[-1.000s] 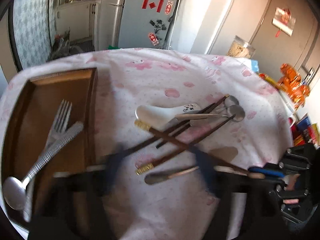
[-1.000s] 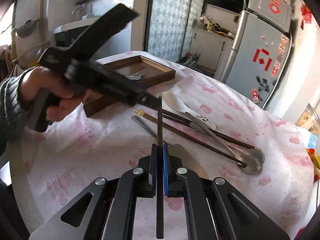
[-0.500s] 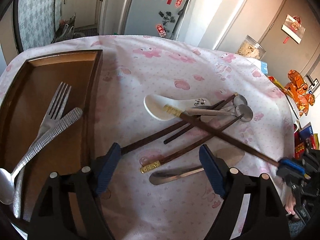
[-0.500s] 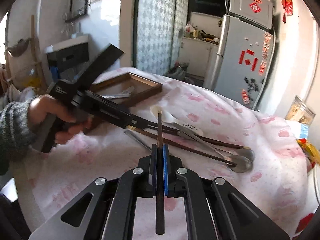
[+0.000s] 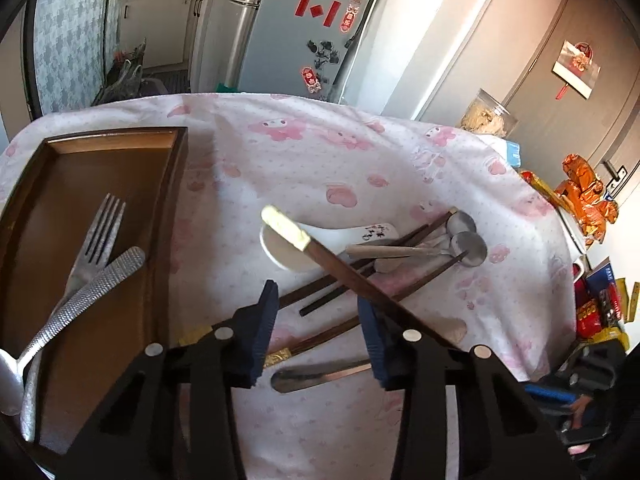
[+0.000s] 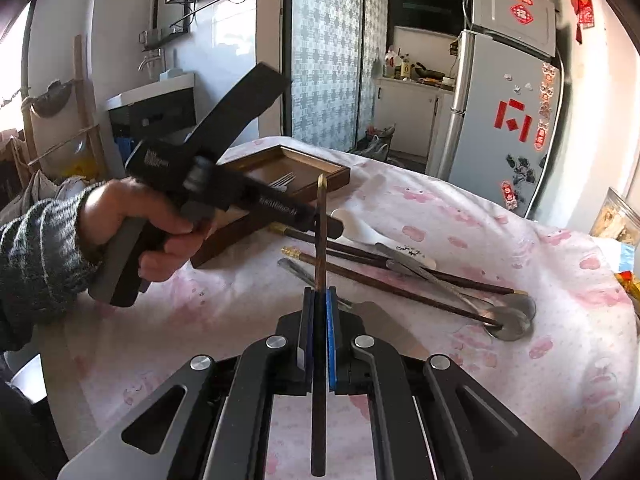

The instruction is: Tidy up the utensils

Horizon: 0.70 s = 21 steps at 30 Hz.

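Clamping a dark chopstick (image 6: pixel 320 240), the right gripper (image 6: pixel 319 300) is pinching it flat between its blue pads, jaws drawn fully together on the stick; the stick is running straight out ahead of the fingers, gold-tipped end (image 5: pixel 285 227) raised off the cloth.

Left gripper (image 5: pixel 318 334) is hovering over the tablecloth (image 5: pixel 320 152), its jaws closing. The held chopstick is passing diagonally across the right-hand pad (image 5: pixel 370 340) of this gripper; whether the pad is touching it I cannot tell. The other pad (image 5: pixel 264 332) is standing clear of it. In the right wrist view the person's hand (image 6: pixel 132 220) is gripping the left gripper's handle.

Taking the left gripper as landmark: a butter knife (image 5: pixel 320 374) is lying just beneath its fingers. Another gold-ended chopstick (image 5: pixel 316 340) is lying under the gap, and more dark chopsticks (image 5: pixel 332 284) are crossing just beyond. Farther out, a white ceramic spoon (image 5: pixel 320 240) is sitting on the cloth, with two metal spoons (image 5: pixel 466 240) beyond to the right, bowls overlapping.

Left of the gripper, a wooden tray (image 5: pixel 160 216) is holding a fork (image 5: pixel 98 232) and a textured-handle spoon (image 5: pixel 80 308), the spoon's handle lying across the fork.
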### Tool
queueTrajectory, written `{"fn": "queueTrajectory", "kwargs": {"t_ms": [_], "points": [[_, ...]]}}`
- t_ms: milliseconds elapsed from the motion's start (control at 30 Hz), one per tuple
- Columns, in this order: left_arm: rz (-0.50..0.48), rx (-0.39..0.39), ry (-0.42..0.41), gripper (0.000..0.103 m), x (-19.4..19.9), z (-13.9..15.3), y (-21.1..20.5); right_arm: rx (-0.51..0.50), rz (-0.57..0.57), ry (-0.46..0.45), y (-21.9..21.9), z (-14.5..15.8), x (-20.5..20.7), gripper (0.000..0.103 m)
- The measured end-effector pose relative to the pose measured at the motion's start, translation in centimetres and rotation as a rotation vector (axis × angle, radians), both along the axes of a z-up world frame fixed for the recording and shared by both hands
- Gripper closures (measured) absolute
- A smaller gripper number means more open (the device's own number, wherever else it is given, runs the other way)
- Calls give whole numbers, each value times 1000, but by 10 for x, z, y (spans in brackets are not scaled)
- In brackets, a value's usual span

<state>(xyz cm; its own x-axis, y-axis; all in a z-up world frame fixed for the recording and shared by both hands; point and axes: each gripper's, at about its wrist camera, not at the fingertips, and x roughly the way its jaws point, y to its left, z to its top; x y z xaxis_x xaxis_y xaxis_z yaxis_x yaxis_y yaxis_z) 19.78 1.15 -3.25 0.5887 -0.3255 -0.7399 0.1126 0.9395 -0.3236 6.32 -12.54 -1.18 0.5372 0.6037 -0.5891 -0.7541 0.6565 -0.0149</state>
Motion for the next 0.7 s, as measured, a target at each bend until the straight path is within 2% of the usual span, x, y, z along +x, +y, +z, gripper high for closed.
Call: {"fn": "queueTrajectory", "kwargs": {"t_ms": [33, 267, 400, 700], "points": [[3, -9, 1, 54, 0, 0, 1, -1, -3, 3, 1, -2, 0, 98], [23, -44, -10, 45, 0, 4, 8, -13, -7, 29, 9, -11, 5, 98], [12, -85, -17, 35, -3, 7, 12, -22, -26, 50, 10, -16, 10, 98], [-16, -102, -45, 29, -10, 15, 9, -39, -94, 93, 10, -25, 26, 98]]}}
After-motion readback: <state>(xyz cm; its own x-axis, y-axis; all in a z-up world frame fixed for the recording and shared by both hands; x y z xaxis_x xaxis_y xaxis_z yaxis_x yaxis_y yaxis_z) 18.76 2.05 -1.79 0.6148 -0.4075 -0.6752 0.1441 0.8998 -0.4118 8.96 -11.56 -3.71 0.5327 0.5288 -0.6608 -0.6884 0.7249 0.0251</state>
